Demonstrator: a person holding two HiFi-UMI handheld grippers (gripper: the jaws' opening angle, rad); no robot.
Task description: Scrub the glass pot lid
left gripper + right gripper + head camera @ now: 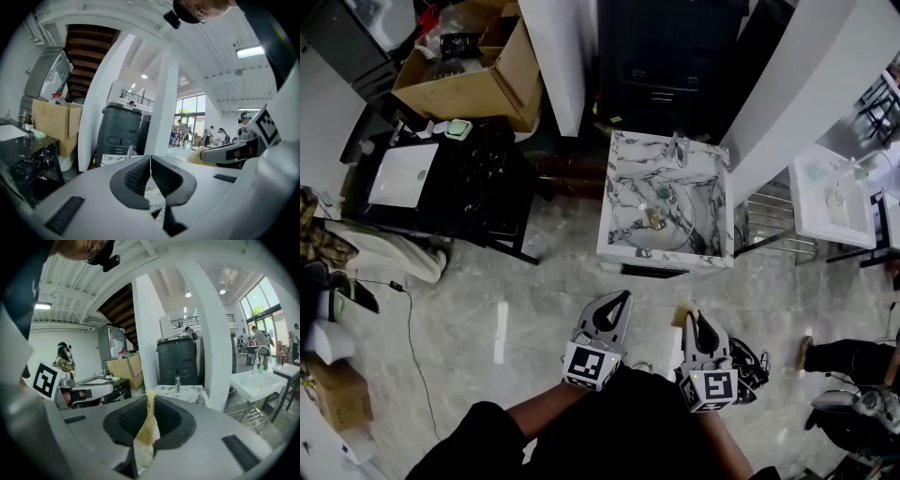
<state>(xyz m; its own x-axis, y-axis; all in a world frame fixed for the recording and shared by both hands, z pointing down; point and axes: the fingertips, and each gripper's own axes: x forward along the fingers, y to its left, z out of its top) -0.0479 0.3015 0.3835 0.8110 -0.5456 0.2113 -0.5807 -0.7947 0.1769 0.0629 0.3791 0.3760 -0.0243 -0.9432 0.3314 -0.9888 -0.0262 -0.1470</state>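
A round glass pot lid (653, 221) with a brassy knob lies in the basin of the marble-patterned sink stand (617, 202), which stands ahead of me on the floor. Both grippers are held low in front of my body, well short of the sink. My left gripper (622, 297) (150, 160) is shut with nothing between its pads. My right gripper (701, 319) (151, 398) is shut on a thin yellow scrub sponge (683, 314) (146, 430), which stands edge-on between the jaws. The marble sink's faucet (177, 380) shows far ahead in the right gripper view.
A black table with a white basin (403, 174) and a cardboard box (478, 67) stand to the left. A white pillar (555, 56) and a dark cabinet (670, 56) are behind the sink. Another white sink (832, 197) stands right. A cable (411, 328) crosses the floor.
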